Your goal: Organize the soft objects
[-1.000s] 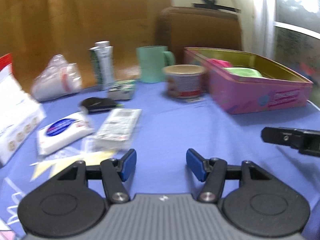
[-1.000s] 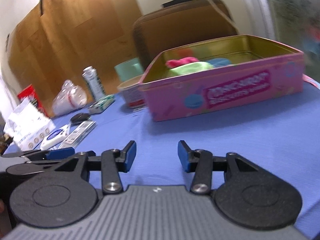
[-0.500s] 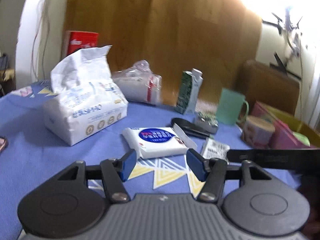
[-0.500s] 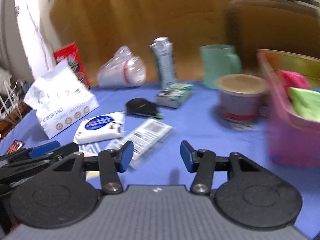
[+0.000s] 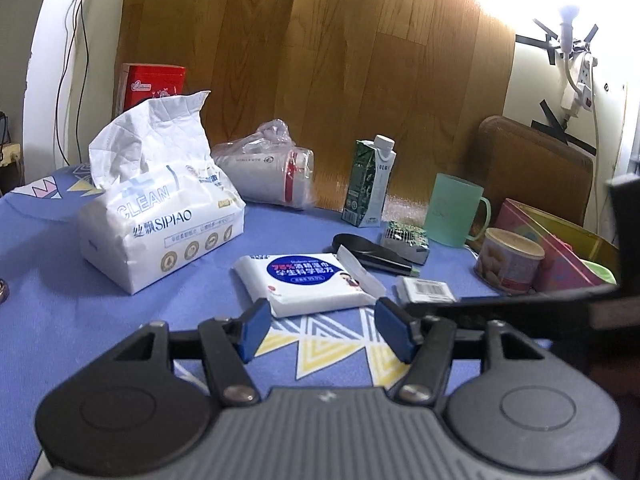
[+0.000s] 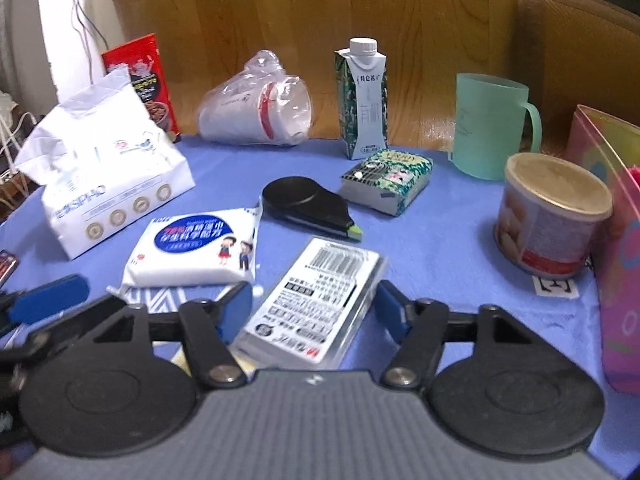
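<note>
A white wet-wipes pack (image 5: 304,284) with a blue label lies on the blue cloth just ahead of my left gripper (image 5: 324,330). Its jaws are opening and nothing is between them. A big white tissue pack (image 5: 160,220) stands to the left. In the right wrist view, my right gripper (image 6: 314,312) straddles a flat barcoded pack (image 6: 316,304) that lies on the cloth. Those jaws are opening too, and the pads do not press on the pack. The wipes pack (image 6: 196,248) sits left of it. The pink tin (image 6: 616,240) at the right edge holds soft coloured pieces (image 5: 596,270).
Along the back stand a bag of paper cups (image 6: 256,108), a green-white carton (image 6: 364,100), a teal mug (image 6: 490,126) and a red box (image 6: 140,76). A black dispenser (image 6: 304,204), a small green box (image 6: 386,184) and a round tub (image 6: 552,216) lie nearer.
Both views have swung left, away from the pink tin and onto the packs. The right jaws have widened and now straddle the barcoded pack. The left gripper now faces the wipes pack.
</note>
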The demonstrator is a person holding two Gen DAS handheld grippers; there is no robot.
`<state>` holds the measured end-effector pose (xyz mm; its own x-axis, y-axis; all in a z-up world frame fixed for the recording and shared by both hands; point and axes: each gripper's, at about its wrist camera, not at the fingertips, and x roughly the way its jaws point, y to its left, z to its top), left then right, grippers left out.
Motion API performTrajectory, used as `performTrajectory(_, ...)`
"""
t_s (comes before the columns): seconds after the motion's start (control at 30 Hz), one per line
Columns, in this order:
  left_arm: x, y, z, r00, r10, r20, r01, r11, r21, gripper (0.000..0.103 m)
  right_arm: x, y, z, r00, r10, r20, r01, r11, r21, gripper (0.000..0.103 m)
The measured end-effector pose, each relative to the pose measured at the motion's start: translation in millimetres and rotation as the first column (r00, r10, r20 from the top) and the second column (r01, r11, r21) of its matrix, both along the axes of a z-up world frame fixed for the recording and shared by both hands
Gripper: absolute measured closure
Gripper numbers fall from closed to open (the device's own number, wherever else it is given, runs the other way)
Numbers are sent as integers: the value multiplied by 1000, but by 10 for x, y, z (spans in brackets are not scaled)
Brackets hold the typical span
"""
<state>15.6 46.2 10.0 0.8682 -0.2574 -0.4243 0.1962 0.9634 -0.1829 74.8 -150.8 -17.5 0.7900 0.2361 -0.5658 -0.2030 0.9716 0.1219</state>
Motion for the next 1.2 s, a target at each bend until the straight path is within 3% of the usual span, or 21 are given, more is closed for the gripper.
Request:
performTrajectory(0.27,50,-193,-33,996,-78,-41,81,992,97,40,-614,-398,-29,1000,2,30,-2,1000,5,37)
performTrajectory(0.5,61,-460,-84,984,-153,-95,170,962,214,39,-1297,-889,-75,990,-125,67,125,992,1,37)
performTrajectory(0.6,42,-544,-85,980,-169,-107,189,957,221,39,-1520,-1003,-112,978,-192,86,194,981,-11,37)
performTrajectory(0.73,-10,-752,-61,959,-237,-152,262,950,170,39,-1714,-1159,-161,963,-249,99,249,968,18,36)
performTrajectory(0.87,-134,-1117,-14,919,-342,-197,374,914,154,39,-1858,-1205,-175,960,-256,111,256,967,16,32)
performTrajectory(1.2,-266,-1918,53,761,-556,-333,588,809,-7,41,-2080,-1134,-283,960,-223,170,234,971,-48,30)
